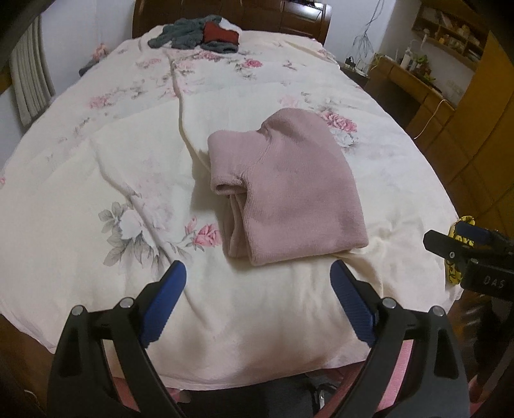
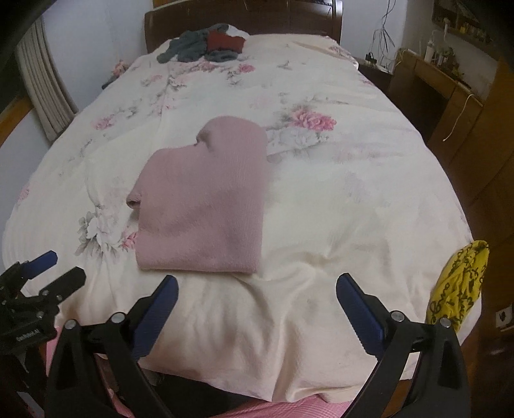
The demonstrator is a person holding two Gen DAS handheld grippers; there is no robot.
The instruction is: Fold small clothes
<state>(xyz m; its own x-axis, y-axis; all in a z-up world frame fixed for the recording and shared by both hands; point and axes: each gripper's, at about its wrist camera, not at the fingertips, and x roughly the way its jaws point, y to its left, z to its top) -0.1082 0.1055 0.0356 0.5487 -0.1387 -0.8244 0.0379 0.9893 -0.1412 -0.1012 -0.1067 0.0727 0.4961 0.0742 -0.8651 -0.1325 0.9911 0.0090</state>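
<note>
Two grippers hover over the near edge of a bed spread with a floral quilt [image 1: 80, 193]. On the left, the left gripper [image 1: 258, 289] has its blue-padded fingers spread wide, empty. Ahead of it, mid-bed, lies the folded pink sweater [image 2: 205, 205], flat on the quilt. Farther right, the right gripper [image 2: 257, 299] is likewise spread and holds nothing, and a yellow patterned cloth [image 2: 459, 289] hangs at the bed's right edge.

Place: it was a home bedroom.
Bed: a floral quilt [image 2: 321, 199] covered it, against a dark wooden headboard [image 2: 244, 19].
Window side: pleated curtains [image 1: 30, 86] hung there.
Right wall: wooden shelves [image 1: 449, 32] held household clutter.
</note>
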